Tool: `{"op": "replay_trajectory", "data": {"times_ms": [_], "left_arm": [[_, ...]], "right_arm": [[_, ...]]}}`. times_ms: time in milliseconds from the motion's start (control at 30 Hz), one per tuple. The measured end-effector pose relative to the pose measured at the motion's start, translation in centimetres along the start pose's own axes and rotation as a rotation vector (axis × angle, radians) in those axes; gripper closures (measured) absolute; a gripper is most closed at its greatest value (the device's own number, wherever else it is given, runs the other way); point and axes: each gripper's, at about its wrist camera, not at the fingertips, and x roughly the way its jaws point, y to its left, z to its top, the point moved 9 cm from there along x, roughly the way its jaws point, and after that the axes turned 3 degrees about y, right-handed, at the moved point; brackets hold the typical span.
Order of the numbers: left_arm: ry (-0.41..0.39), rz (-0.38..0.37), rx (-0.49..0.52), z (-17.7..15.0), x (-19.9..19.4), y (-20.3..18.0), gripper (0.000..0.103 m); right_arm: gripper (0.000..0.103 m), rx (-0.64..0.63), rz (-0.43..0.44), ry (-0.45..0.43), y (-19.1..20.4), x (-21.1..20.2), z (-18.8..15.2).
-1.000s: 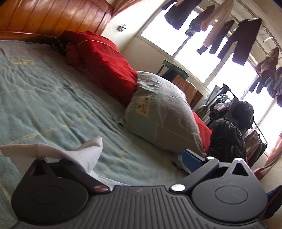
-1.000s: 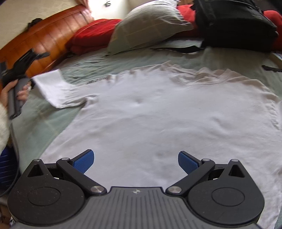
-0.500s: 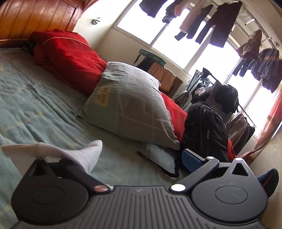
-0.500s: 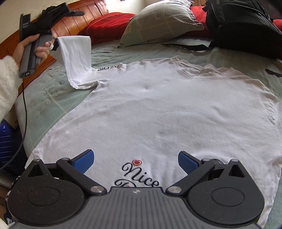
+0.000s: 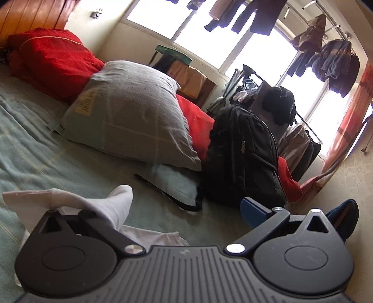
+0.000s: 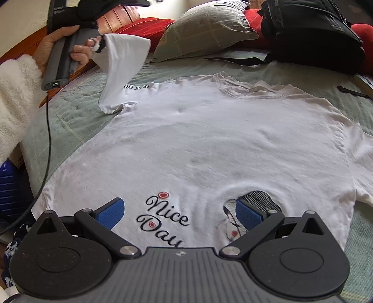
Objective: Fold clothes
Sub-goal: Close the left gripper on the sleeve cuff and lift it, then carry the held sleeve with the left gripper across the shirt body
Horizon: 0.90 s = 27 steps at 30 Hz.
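Now we have the sleeve (image 6: 121,70) higher than half a second ago: the left gripper (image 6: 98,44) is raised near the top-left of the right wrist view, and the print "Nice Day" plus a cartoon patch shows at the hem, which was mostly hidden before. The left wrist view has swung further toward the window (image 5: 233,35); the backpack (image 5: 242,153) now sits near centre.

Left gripper: in its own view the fingers look spread, with white cloth draped over the left finger (image 5: 100,209) and the blue pad of the other bare, so we cannot tell how it grips. From the right view the sleeve hangs from its tip. Right gripper (image 6: 178,213): wide open, holding nothing, hovering over the hem.

Surface: a bed with a green sheet (image 6: 77,116), wooden headboard (image 6: 121,18), a grey pillow (image 6: 205,28) and red bedding (image 5: 53,58) at the head end, backpack beside the pillow. Room: clothes hang on a rail across the bright window, with more clutter below it.

The t-shirt (image 6: 209,139) lies flat on the sheet, print side up. Its long axis runs from the hem at the right gripper to the collar, which points at the pillow. The other sleeve lies flat at the right edge.
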Motion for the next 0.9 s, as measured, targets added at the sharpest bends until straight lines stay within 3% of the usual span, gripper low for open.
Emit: {"op": "replay_trajectory", "data": {"times_ms": [467, 900], "left_arm": [[0.047, -0.056, 0.055, -5.0, 5.2, -7.0, 0.001], [0.146, -0.084, 0.106, -11.1, 9.2, -10.0, 0.001]], "right_arm": [[0.0, -0.047, -0.057, 0.028, -1.3, -0.8, -0.6], [0.0, 0.043, -0.108, 0.021, -5.1, -2.0, -1.4]]}}
